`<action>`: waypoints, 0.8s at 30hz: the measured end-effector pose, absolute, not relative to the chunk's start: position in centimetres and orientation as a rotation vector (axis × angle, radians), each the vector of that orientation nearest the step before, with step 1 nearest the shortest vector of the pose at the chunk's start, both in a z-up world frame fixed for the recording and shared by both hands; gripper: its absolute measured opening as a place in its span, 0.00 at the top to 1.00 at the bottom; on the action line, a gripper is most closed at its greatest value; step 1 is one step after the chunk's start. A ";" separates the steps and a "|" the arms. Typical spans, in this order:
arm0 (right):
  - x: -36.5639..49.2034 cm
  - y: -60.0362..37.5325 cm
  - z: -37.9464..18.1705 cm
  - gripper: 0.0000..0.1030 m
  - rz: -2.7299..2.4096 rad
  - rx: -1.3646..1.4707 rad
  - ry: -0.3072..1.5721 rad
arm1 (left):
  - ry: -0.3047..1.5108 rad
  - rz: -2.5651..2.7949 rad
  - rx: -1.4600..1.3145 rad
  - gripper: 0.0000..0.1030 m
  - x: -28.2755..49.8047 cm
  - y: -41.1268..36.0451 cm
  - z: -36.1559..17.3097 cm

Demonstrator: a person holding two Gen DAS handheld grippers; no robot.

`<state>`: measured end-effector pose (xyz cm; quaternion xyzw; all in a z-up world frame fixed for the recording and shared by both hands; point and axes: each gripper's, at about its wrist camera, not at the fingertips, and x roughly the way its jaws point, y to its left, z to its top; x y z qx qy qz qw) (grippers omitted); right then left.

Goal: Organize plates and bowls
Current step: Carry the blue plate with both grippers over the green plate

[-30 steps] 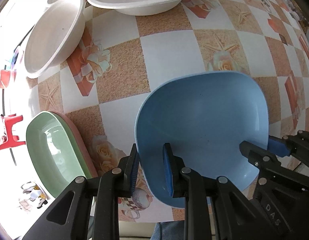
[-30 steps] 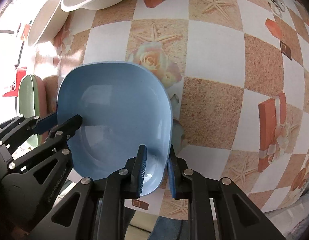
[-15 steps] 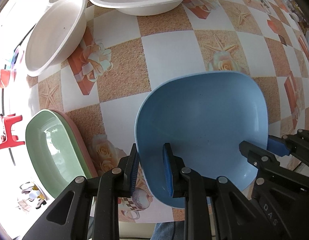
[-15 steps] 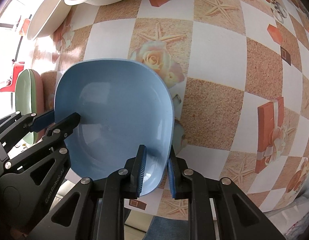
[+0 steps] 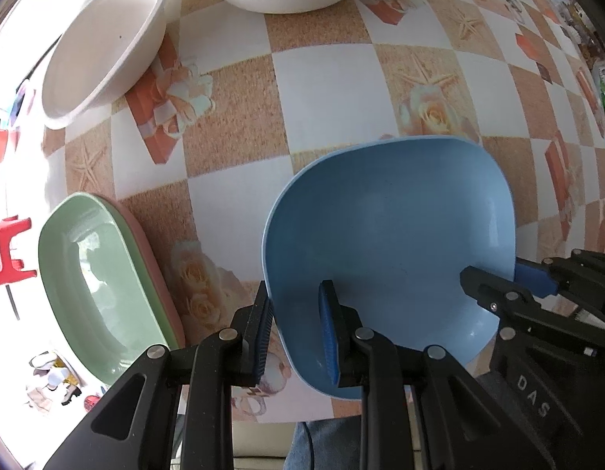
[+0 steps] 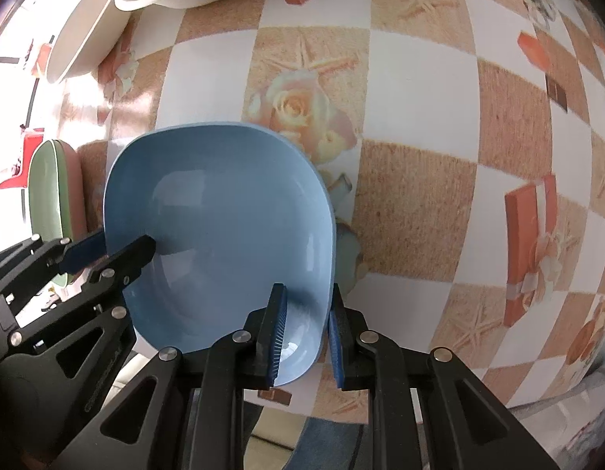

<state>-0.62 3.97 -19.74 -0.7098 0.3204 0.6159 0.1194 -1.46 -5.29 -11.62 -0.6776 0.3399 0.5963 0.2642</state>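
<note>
Over a counter (image 5: 325, 90) in checkered rose-and-starfish oilcloth, roughly midway by the look of it: green plate (image 5: 91, 286) already nested on a pink one (image 5: 153, 270) at left, blue plate (image 5: 388, 243) off the surface with left gripper (image 5: 294, 329) and right gripper (image 6: 304, 333) jaws clamped on opposite rims, white bowls (image 5: 102, 39) at the back unstacked.

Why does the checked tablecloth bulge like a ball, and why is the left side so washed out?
Both wrist views use fisheye lenses, so the straight squares of the tablecloth curve and the corners go dark. In the left wrist view, strong light blows out the left edge and puts glare inside the green dish. In the right wrist view, the blue bowl shows soft reflections.
</note>
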 end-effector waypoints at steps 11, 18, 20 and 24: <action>-1.7 3.8 -17.4 0.78 1.837 -2.110 0.911 | 0.898 1.623 -1.811 0.76 -2.6 -7.0 -9.0; -4.7 3.1 -14.6 0.78 1.929 -2.113 0.853 | 0.850 1.684 -1.831 0.76 -4.1 -9.3 -6.9; -5.6 2.5 -13.9 0.78 1.960 -2.117 0.831 | 0.835 1.700 -1.848 0.76 -4.9 -10.3 -6.5; -8.1 0.2 -12.9 0.78 2.017 -2.132 0.791 | 0.789 1.755 -1.870 0.76 -6.9 -12.2 -5.6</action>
